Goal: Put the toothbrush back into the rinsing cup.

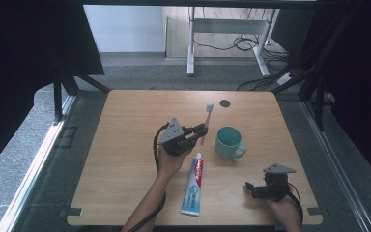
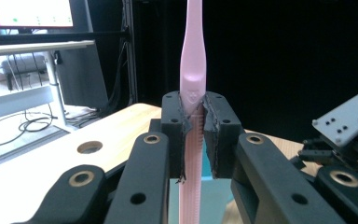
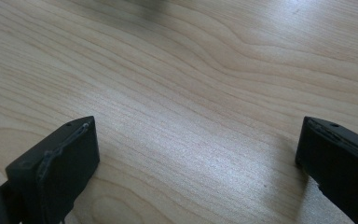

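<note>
Left tongs [image 1: 204, 131]: clamped on the pink toothbrush [image 1: 206, 121]; in the left gripper view the two pads press on its ribbed handle from both sides.
Toothbrush: held above the table [image 1: 125, 145], just left of the cup, its white bristle head farther from the person than the handle; the left gripper view shows a small embossed mark on the handle [image 2: 192, 95], too small to read.
Right tongs [image 1: 249, 188]: standing wide apart near the table's near right corner; the right gripper view shows bare wood grain between the two black pads [image 3: 70, 158].
Cup [image 1: 229, 142]: teal, upright, handle turned toward the near right, just right of the toothbrush; no writing seen on it.
Toothpaste tube [image 1: 194, 184]: lying flat between the two hands, cap end toward the cup; red and blue on white, with lettering along it that is too blurred to read.
Table hole [image 1: 224, 103]: a dark round opening near the far edge.
</note>
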